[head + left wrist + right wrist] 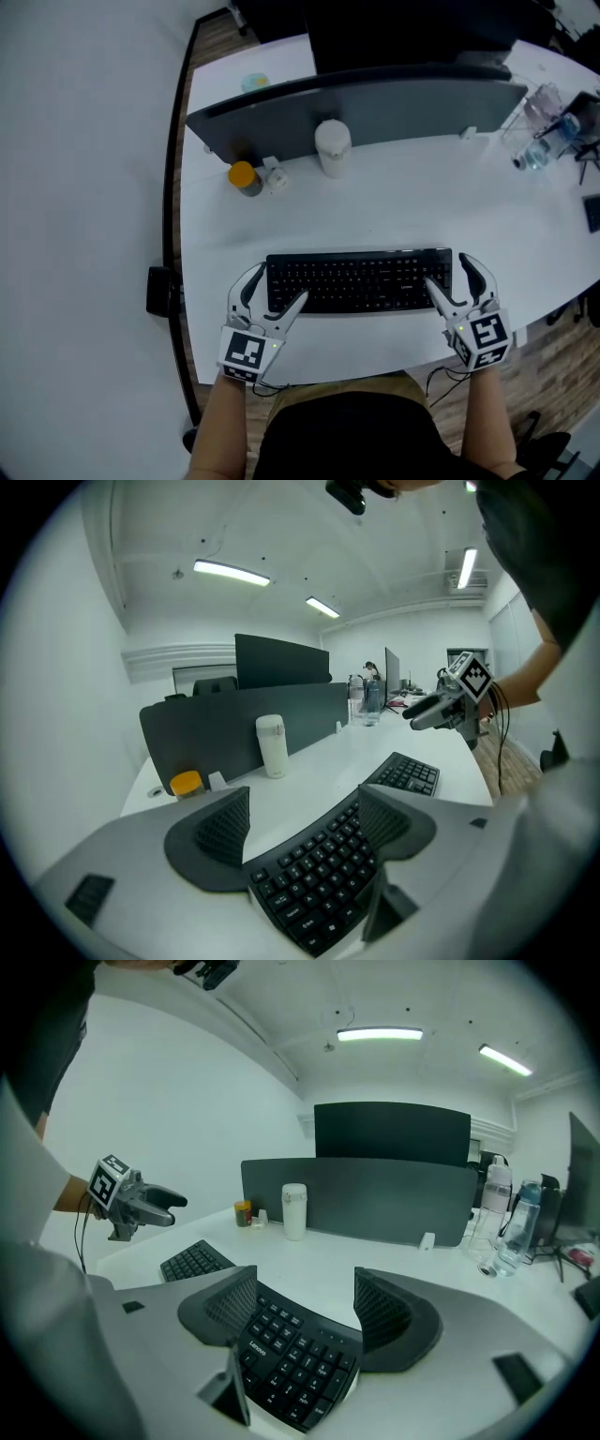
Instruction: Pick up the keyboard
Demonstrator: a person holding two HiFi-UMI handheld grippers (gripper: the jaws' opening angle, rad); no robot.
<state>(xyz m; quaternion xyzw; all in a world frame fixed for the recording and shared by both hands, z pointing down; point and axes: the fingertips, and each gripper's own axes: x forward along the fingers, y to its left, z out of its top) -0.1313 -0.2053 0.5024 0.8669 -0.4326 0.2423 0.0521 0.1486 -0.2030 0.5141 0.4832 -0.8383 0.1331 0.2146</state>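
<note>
The left gripper (305, 822) stood with its jaws spread wide, nothing pressed between the pads. The left end of the keyboard (323, 874) lay in the gap, with one ribbed pad over the bare desk beside it and the other above the keys. The right gripper (307, 1305) matched it: jaws apart and gripping nothing, with the keyboard's right end (291, 1354) between them. From the head view, the left gripper (279, 283) and right gripper (450, 272) bracketed the two ends of the keyboard (361, 279). The keyboard lay flat on the white desk (394, 197), close to the near edge. Farther back, well apart from it, stood a white tumbler (332, 147) and an orange-lidded jar (244, 178) in front of a grey divider panel (375, 108). The step in hand looked like the final positioning before the grasp, as the keyboard had not yet been gripped or lifted. The next move probably called for settling each pair of jaws squarely across its end. Both would then need to close at about the same time and rise evenly, or the long, thin board could tilt or slip from one side.
</note>
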